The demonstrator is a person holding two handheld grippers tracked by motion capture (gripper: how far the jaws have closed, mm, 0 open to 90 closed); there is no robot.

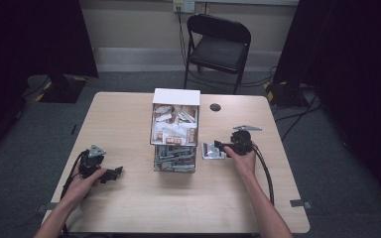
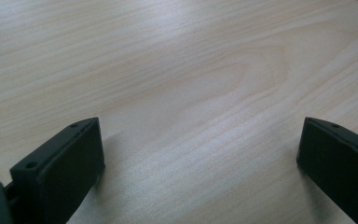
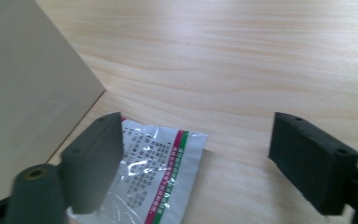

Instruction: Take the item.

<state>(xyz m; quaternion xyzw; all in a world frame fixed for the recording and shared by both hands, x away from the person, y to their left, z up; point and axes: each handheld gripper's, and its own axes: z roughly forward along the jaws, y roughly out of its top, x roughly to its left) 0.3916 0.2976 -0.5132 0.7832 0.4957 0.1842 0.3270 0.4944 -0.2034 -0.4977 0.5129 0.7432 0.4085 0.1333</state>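
- Although the box at the middle of the table stands open and full of small packets, their print is too small to read from the high view, and what fills the clear lower part of the box is hard to make out.
- Just right of the box, a silver packet lies flat on the table; in the right gripper view its near edge is cut off by the bottom of the picture and one corner is hidden behind a jaw, and its fine print is blurred.
- Over that packet hovers the right gripper, beside the box wall, jaws spread wide and holding nothing; whether it touches the packet I cannot tell.
- Well left of the box, the left gripper sits low over bare table, jaws wide apart and empty.
- Behind the box, beyond the table, stands a black folding chair.
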